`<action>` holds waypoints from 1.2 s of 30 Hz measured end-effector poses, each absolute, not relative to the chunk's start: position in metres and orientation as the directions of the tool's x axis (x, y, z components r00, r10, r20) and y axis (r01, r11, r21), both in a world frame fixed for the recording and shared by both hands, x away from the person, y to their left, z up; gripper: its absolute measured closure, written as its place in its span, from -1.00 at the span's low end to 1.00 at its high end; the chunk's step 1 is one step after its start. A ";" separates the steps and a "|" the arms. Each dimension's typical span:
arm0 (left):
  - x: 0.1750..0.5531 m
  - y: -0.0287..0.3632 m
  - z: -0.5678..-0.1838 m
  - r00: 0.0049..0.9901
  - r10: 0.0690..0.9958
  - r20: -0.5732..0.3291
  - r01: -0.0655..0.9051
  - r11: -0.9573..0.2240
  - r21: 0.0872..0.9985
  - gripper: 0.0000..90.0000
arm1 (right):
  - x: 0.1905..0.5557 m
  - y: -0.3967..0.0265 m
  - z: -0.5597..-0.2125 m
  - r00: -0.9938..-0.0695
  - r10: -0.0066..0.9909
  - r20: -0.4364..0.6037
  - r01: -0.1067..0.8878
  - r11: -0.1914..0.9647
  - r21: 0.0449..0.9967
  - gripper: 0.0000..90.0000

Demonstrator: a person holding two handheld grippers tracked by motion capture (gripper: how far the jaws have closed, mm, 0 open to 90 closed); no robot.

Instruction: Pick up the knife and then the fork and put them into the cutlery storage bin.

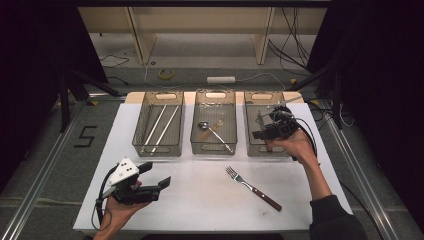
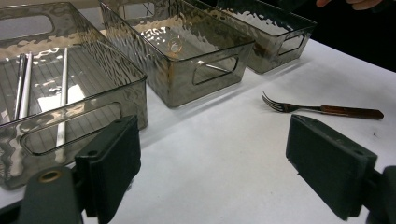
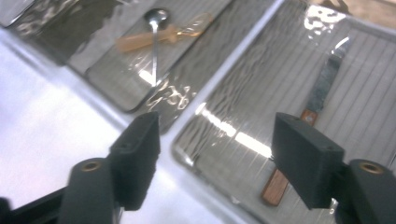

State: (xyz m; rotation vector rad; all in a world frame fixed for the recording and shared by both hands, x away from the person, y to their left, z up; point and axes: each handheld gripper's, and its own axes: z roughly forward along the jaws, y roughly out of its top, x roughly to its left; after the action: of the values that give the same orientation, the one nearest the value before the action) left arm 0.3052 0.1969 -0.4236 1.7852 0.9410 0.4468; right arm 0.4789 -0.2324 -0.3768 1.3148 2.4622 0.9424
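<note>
High view: the right gripper (image 1: 260,133) hangs over the right bin (image 1: 252,149) with jaws spread and holding nothing, above a wooden-handled knife (image 3: 322,88) lying inside that bin. The left gripper (image 1: 156,176) hovers above the bench (image 1: 200,200), jaws spread and bare, well apart from the fork (image 1: 252,188).

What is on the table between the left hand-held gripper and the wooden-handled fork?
Nothing: in the high view, bare white tabletop runs from the left hand-held gripper to the wooden-handled metal fork.
</note>
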 end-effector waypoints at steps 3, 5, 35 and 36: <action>0.305 0.197 -0.424 0.624 0.771 -0.126 0.390 -0.168 0.905 -0.61 | 0.466 -0.229 -0.373 -0.616 0.780 0.107 0.649 0.426 0.630 -0.29; 0.305 0.197 -0.424 0.624 0.771 -0.126 0.390 -0.167 0.906 -0.61 | 0.456 -0.228 -0.371 -0.632 0.769 0.094 0.630 0.440 0.640 -0.30; 0.303 0.198 -0.423 0.631 0.767 -0.118 0.381 -0.174 0.908 -0.61 | 0.396 -0.210 -0.388 -0.741 0.669 0.058 0.568 0.578 0.586 -0.40; 0.303 0.198 -0.423 0.631 0.767 -0.118 0.381 -0.175 0.908 -0.61 | 0.395 -0.209 -0.389 -0.743 0.667 0.055 0.568 0.585 0.578 -0.40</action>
State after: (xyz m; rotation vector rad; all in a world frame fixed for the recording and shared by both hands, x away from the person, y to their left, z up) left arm 0.3034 0.1977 -0.4225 1.7865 0.9284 0.4513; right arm 0.3948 -0.2089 -0.3893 1.0395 2.6444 0.8744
